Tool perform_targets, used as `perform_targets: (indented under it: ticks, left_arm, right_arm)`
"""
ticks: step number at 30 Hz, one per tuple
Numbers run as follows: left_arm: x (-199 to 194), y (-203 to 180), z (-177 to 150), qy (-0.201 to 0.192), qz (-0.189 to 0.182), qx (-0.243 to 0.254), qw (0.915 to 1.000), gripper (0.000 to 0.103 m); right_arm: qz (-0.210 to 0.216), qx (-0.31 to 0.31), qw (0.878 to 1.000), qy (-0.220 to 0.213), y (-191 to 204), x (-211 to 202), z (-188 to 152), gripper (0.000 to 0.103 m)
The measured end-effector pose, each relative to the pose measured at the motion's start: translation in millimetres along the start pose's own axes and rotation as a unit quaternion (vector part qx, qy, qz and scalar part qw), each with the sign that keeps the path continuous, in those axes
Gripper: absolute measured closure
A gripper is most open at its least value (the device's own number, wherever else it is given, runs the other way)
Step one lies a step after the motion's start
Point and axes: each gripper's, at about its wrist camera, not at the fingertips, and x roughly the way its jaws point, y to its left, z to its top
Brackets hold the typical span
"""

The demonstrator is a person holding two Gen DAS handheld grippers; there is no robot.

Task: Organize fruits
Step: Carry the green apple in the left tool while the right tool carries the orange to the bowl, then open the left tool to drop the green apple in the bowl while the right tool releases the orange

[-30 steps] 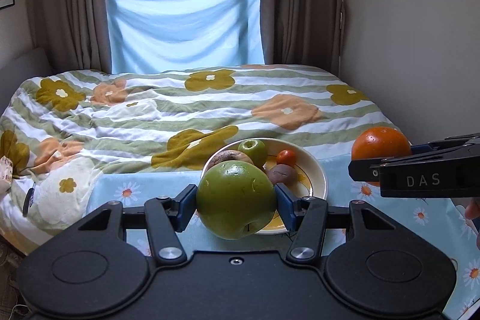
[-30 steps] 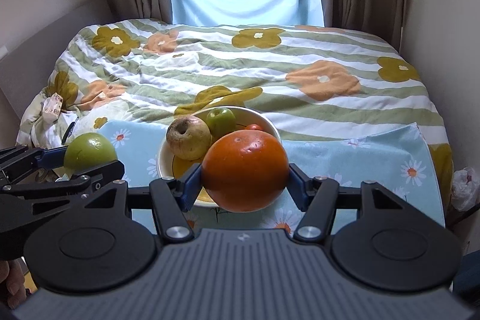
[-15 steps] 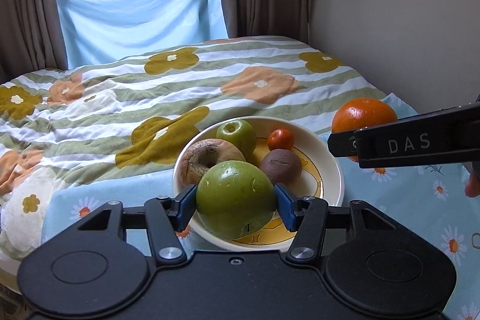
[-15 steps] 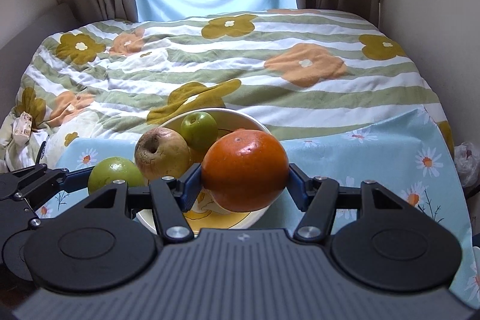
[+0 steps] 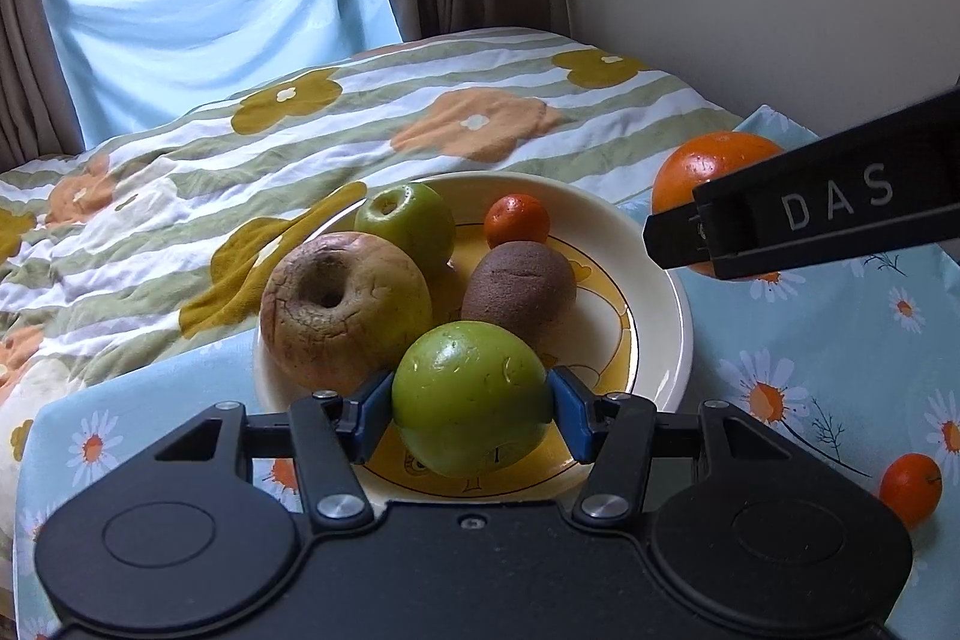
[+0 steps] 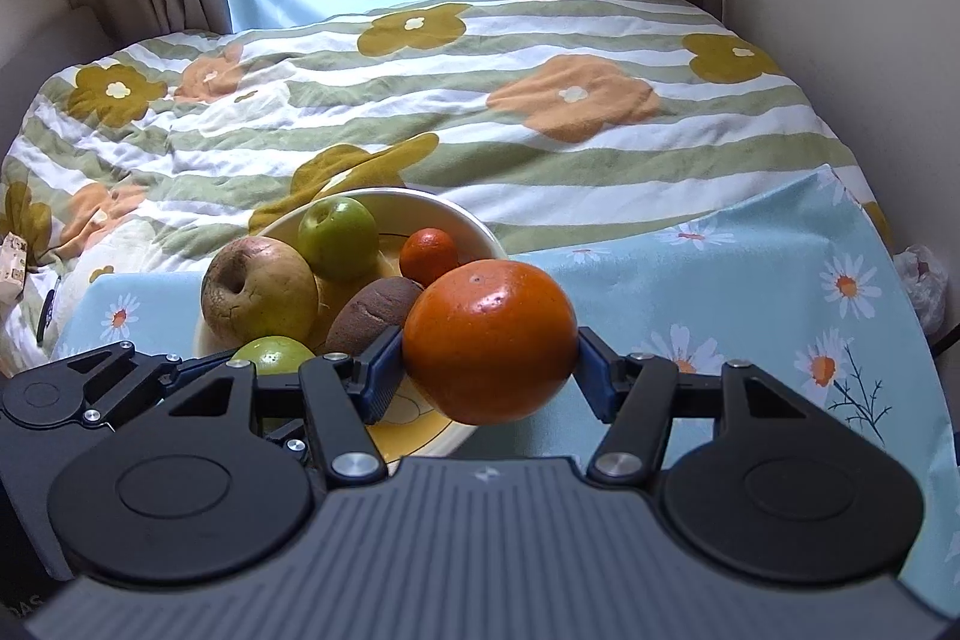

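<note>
My left gripper (image 5: 471, 400) clamps a green apple (image 5: 471, 397) over the plate's (image 5: 672, 304) six o'clock edge. My right gripper (image 6: 489, 343) pinches an orange (image 6: 489, 340) above its four o'clock rim.

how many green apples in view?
2. One held in the left gripper over the plate: big green apple. One small green apple at the plate's far side. None seem hidden.
</note>
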Motion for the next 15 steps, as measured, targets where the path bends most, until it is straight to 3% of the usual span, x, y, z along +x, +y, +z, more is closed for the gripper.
perform_targets:
  ticks: [6, 7, 9, 11, 15]
  left_arm:
    - [2.1, 0.2, 0.1, 0.01, -0.005, -0.001, 0.9999, 0.042]
    - [0.9, 0.7, 0.2, 0.009, -0.003, -0.003, 0.9999, 0.038]
    - [-7.9, 2.1, 1.2, -0.006, 0.008, -0.007, 0.9999, 0.009]
    - [-19.1, 3.7, 2.1, -0.023, 0.02, -0.013, 0.9994, 0.006]
    - [-36.4, 8.8, 3.0, -0.021, 0.033, -0.029, 0.9988, 0.005]
  right_arm:
    - [-0.001, -0.005, 1.0, 0.001, -4.8, -2.9, 1.8, 0.028]
    - [0.002, -0.006, 1.0, 0.001, -6.3, -4.6, 3.1, 0.028]
    - [0.005, -0.007, 1.0, -0.003, -9.3, -8.4, 5.5, 0.028]
    - [0.007, -0.012, 1.0, -0.007, -9.5, -12.9, 8.1, 0.028]
    - [0.014, -0.02, 1.0, -0.014, -8.9, -22.1, 13.6, 0.028]
